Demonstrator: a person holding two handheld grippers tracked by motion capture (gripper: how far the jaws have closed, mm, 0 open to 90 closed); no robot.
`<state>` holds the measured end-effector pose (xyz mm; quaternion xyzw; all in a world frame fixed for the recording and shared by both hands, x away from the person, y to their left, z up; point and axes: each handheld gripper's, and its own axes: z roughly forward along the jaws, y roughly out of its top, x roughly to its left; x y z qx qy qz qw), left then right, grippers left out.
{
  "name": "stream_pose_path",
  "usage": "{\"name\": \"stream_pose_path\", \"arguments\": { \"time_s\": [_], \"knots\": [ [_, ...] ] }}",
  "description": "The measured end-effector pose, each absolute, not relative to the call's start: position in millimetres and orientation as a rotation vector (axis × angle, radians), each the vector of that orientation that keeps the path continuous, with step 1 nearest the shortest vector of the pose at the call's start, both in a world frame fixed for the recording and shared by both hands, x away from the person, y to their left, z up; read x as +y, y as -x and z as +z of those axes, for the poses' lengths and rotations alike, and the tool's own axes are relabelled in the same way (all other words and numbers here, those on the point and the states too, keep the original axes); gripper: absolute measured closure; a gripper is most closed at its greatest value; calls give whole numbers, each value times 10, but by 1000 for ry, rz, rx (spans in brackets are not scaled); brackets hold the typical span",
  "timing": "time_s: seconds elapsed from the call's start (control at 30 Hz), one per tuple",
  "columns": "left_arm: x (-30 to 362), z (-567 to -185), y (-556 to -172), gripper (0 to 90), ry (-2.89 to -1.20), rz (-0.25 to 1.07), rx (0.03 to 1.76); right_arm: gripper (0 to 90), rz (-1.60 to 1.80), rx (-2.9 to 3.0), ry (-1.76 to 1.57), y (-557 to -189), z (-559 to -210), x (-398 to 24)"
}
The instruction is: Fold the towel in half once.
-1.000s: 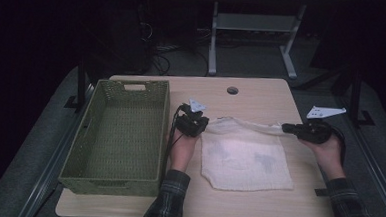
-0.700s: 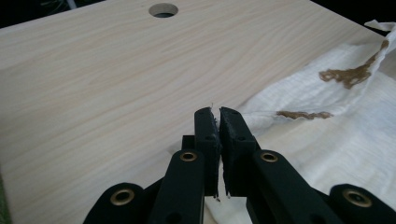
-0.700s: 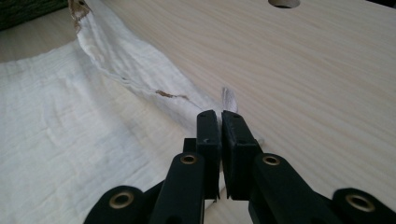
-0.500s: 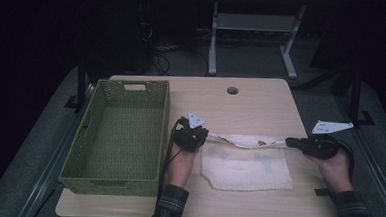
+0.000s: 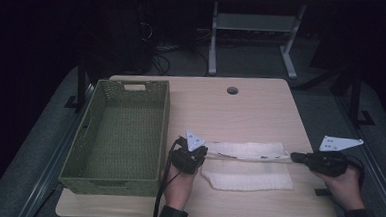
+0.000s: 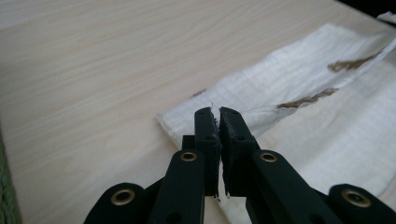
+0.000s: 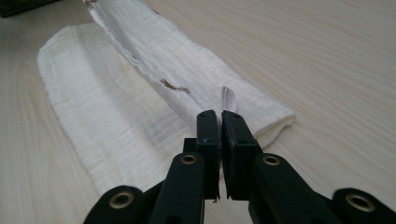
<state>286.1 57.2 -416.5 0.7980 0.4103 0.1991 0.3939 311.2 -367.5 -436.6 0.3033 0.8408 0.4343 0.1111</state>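
I see white cloth (image 5: 248,164) lower centre of the high view, flat on tabletop (image 5: 241,111) | my left tongs (image 5: 202,152) clamped on its left corner | my right tongs (image 5: 294,156) clamped on its right corner | green basket (image 5: 117,134) at left.

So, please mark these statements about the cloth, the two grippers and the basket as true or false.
1. The left gripper is shut on a corner of the white cloth. True.
2. The right gripper is open and holds nothing. False: it is shut on the cloth's other end.
3. The cloth lies inside the green basket. False: it lies on the table, to the right of the basket.
4. The cloth carries brown marks. True, they show in both gripper views.
5. The basket has nothing in it. True.
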Motion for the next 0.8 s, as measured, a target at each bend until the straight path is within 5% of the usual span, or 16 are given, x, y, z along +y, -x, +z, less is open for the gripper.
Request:
{"name": "stream_pose_path", "arguments": {
  "time_s": [0.8],
  "knots": [
    [603, -4460, -2475, 853, -2100, 371, 1037, 842, 1226, 2616, -859, -2707, -4579, -3715]
  ]
}}
